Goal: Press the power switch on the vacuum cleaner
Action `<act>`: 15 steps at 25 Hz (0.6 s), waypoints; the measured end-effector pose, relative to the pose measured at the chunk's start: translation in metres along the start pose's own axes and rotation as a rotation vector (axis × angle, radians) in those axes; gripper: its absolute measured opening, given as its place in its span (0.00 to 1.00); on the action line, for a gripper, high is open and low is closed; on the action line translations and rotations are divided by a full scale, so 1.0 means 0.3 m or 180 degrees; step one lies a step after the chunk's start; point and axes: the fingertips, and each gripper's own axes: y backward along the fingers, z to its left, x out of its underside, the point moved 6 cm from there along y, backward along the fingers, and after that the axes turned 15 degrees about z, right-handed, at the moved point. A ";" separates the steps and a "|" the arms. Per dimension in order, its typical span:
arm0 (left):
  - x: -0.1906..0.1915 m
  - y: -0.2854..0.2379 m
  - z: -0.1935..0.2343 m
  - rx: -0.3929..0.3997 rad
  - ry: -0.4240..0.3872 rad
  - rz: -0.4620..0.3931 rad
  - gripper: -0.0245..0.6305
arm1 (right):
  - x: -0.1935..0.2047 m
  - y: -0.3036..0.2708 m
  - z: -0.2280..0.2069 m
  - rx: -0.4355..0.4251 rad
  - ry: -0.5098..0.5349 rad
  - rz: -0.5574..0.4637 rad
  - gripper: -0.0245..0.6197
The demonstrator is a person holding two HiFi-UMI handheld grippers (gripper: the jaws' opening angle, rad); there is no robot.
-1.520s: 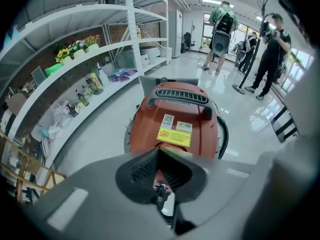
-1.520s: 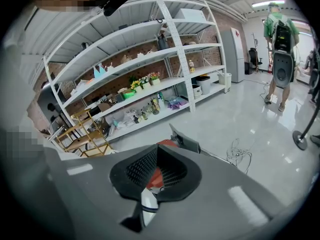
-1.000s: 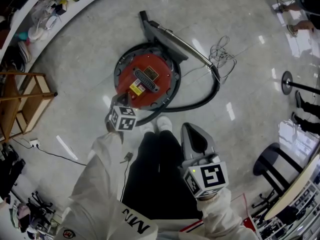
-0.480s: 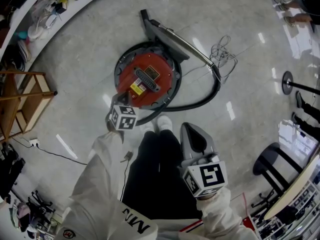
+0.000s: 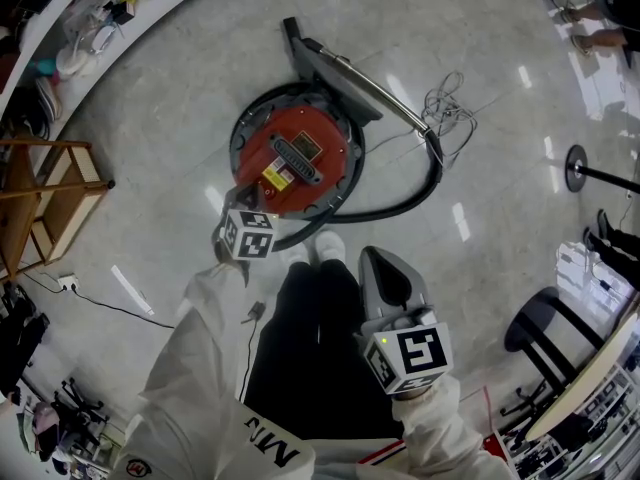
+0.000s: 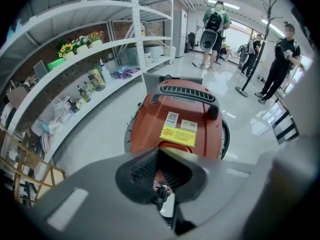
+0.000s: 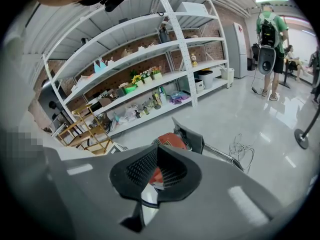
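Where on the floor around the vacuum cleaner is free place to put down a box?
Bare floor lies left of the vacuum cleaner, between it and the wooden rack, and right of the hose, toward the chair. It is crowded beside the wand, where the cable lies coiled.

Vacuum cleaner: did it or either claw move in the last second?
Nothing visibly changed. The red vacuum cleaner sits where it was on the floor, its hose curled alongside. The left claw still hangs at its near edge and the right claw stays back by the person's legs, both shut and empty.
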 end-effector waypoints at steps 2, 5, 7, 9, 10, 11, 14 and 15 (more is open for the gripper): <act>0.000 0.001 -0.001 -0.0006 -0.0002 -0.0018 0.04 | -0.004 -0.001 -0.003 0.0005 -0.0003 0.0004 0.04; -0.002 0.001 0.001 0.0018 0.0021 -0.0009 0.04 | -0.012 0.001 -0.004 0.0006 0.0008 0.0006 0.04; -0.004 0.002 0.001 -0.0010 -0.0043 0.0011 0.04 | -0.015 0.003 -0.001 0.0004 0.0022 0.0003 0.04; -0.007 0.007 0.002 -0.0064 -0.0123 0.0013 0.04 | -0.018 0.008 0.001 -0.0003 0.0039 -0.0005 0.04; -0.008 0.011 0.004 -0.0071 -0.0109 -0.0001 0.04 | -0.020 0.010 0.001 -0.0007 0.0050 -0.0009 0.04; -0.008 0.015 0.006 -0.0063 -0.0061 -0.0017 0.04 | -0.021 0.013 0.000 -0.0010 0.0061 -0.0016 0.04; -0.004 0.035 0.010 -0.0060 0.0060 -0.0050 0.04 | -0.025 0.020 -0.003 -0.0025 0.0099 -0.0051 0.04; -0.002 0.045 0.009 -0.0071 0.0069 -0.0060 0.04 | -0.028 0.024 -0.002 -0.0032 0.0113 -0.0063 0.04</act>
